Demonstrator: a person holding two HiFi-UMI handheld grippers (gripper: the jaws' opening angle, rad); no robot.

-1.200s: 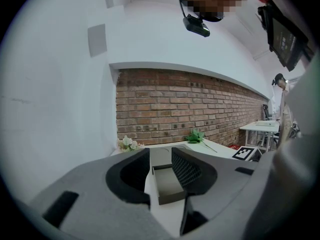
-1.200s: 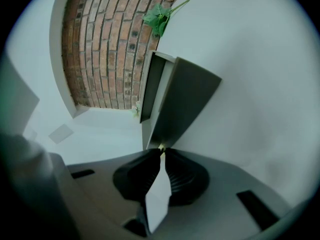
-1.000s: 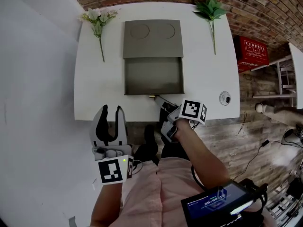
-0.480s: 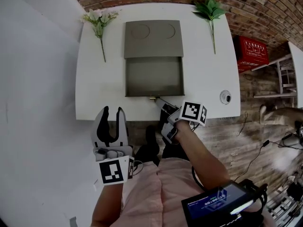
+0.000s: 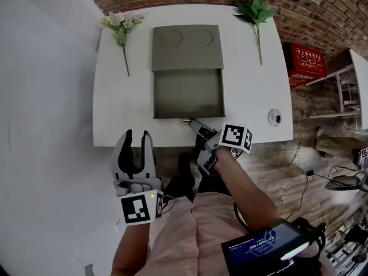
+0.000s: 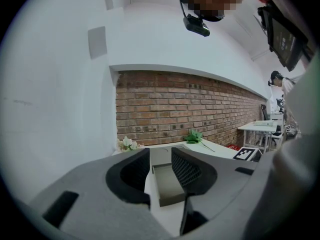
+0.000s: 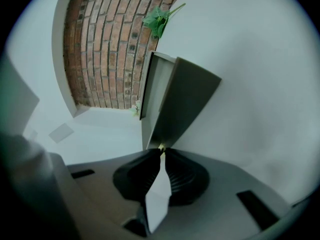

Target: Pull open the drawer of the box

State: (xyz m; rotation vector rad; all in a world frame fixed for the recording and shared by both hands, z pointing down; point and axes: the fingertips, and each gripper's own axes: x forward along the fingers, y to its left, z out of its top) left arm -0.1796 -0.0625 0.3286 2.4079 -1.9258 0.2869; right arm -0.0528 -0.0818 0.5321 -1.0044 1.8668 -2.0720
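A grey box (image 5: 187, 46) lies on the white table (image 5: 247, 96), and its drawer (image 5: 188, 94) stands pulled out toward the table's front edge. My right gripper (image 5: 192, 121) is at the middle of the drawer front, shut on the small brass knob (image 5: 186, 120). In the right gripper view the pads meet on the knob (image 7: 161, 147) with the drawer (image 7: 180, 104) just beyond. My left gripper (image 5: 135, 135) hangs open and holds nothing, off the table's front left edge. The left gripper view looks between its fingertips (image 6: 159, 156) at the drawer (image 6: 167, 186).
A white flower sprig (image 5: 121, 27) lies left of the box and a green sprig (image 5: 256, 13) right of it. A small round object (image 5: 273, 118) sits near the table's front right corner. A red crate (image 5: 306, 62) stands on the floor at right, below the brick wall.
Box, drawer and both grippers have kept their places. A person at the far right edge of the head view has gone out of sight.
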